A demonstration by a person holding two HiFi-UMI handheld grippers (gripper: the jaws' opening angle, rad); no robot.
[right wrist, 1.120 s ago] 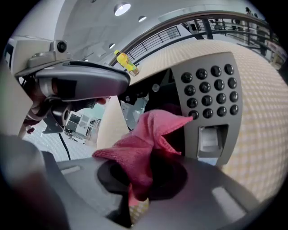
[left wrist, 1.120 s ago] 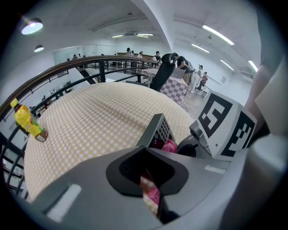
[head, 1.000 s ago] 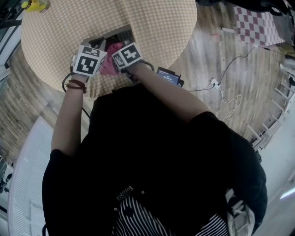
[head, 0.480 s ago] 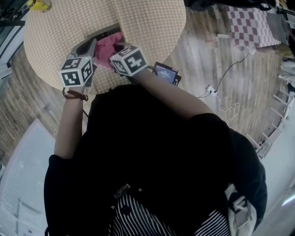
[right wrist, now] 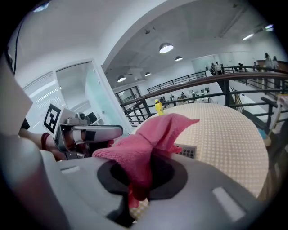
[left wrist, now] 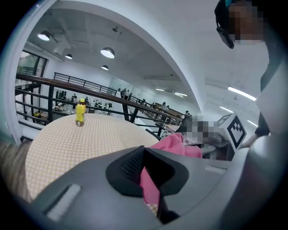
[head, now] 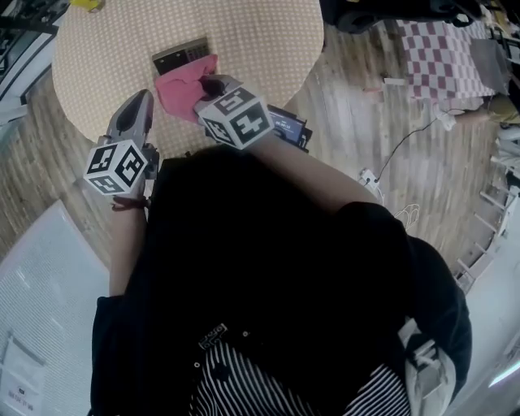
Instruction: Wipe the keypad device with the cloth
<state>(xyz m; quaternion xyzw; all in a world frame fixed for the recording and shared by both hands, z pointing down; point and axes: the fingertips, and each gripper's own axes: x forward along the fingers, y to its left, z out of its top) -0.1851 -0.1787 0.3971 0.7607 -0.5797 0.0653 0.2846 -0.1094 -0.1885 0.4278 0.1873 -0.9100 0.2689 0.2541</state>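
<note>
Round table [head: 268, 49]: right gripper [head: 210, 84] pinching cloth [head: 180, 83], left gripper [head: 141, 99] alongside.

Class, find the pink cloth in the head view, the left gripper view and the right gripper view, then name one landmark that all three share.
Head view: pink cloth upper centre, on the table, against the keypad device, held by the right gripper.
Left gripper view: it shows right of centre, beyond the jaws.
Right gripper view: it fills the centre, clamped between the jaws.
Shared landmark: yellow bottle.
</note>
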